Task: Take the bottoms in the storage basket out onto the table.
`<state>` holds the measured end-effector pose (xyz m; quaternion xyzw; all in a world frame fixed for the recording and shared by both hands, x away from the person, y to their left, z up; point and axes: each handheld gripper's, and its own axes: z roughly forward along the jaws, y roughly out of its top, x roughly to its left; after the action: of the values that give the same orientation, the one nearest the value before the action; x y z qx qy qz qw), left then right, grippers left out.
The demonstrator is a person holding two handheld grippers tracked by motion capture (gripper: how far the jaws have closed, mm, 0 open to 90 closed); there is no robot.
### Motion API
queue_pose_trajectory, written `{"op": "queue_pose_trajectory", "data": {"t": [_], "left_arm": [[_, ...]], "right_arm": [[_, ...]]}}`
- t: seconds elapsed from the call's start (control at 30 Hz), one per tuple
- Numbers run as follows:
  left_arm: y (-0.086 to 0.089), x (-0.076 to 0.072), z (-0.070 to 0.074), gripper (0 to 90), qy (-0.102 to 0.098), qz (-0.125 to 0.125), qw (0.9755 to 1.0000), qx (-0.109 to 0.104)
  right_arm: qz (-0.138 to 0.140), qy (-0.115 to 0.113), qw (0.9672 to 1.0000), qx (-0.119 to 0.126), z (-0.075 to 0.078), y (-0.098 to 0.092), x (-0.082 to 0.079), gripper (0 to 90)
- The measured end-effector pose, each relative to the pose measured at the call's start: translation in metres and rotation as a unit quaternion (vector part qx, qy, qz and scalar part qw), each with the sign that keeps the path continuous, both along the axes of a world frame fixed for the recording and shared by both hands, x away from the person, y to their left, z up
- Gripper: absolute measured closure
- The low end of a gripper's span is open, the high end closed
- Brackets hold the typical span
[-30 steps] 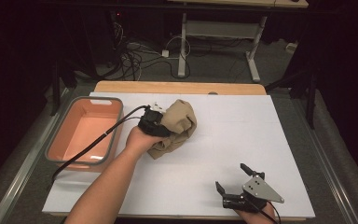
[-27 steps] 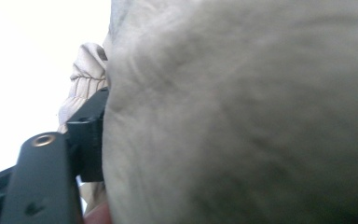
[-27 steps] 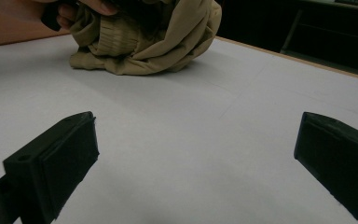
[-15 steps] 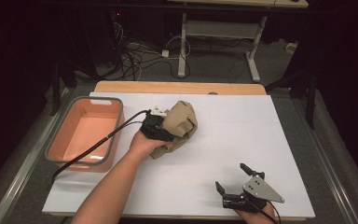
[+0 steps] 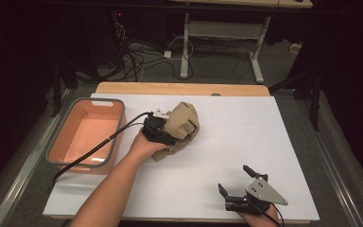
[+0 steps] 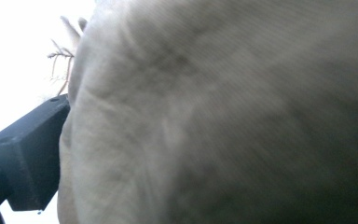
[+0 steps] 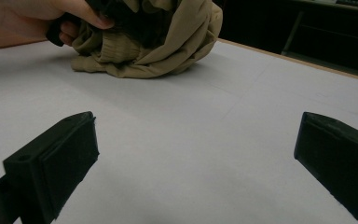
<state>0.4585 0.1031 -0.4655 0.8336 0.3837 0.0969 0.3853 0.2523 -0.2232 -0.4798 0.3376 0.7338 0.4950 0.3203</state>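
Left forearm comes in from bottom edge, angled up and right across table. Left hand (image 5: pixel 142 144) wrapped round left gripper (image 5: pixel 166 135) body, gripper pointing right, roughly level. Jaws have just been opening, now spread wide, tan cloth (image 5: pixel 182 128) bunched between and over them. Right hand (image 5: pixel 260 217) barely in at bottom edge, holding right gripper (image 5: pixel 236 182) low over table. Its jaws wide apart, nothing between them, pointing up-left toward left hand.

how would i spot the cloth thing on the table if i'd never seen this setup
On the white table, look just right of the orange bin. There lies a crumpled tan cloth with the left gripper against it, the table's one soft, wrinkled thing.
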Motion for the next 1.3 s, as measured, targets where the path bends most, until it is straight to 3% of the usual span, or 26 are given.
{"op": "queue_pose_trajectory", "data": {"t": [0.6, 1.1, 1.3], "left_arm": [[0.012, -0.02, 0.007, 0.0, -0.002, -0.007, 0.9999, -0.011], [0.025, -0.043, 0.011, 0.0, -0.016, -0.016, 0.9996, -0.018], [0.034, -0.051, 0.01, 0.0, -0.016, -0.021, 0.9991, -0.034]], "right_arm": [[-0.001, 0.002, 1.0, 0.006, 0.001, 0.001, 0.001, 0.4], [-0.002, 0.001, 1.0, 0.009, 0.002, 0.0, 0.001, 0.4], [-0.002, 0.001, 1.0, 0.008, 0.002, 0.001, 0.001, 0.4]]}}
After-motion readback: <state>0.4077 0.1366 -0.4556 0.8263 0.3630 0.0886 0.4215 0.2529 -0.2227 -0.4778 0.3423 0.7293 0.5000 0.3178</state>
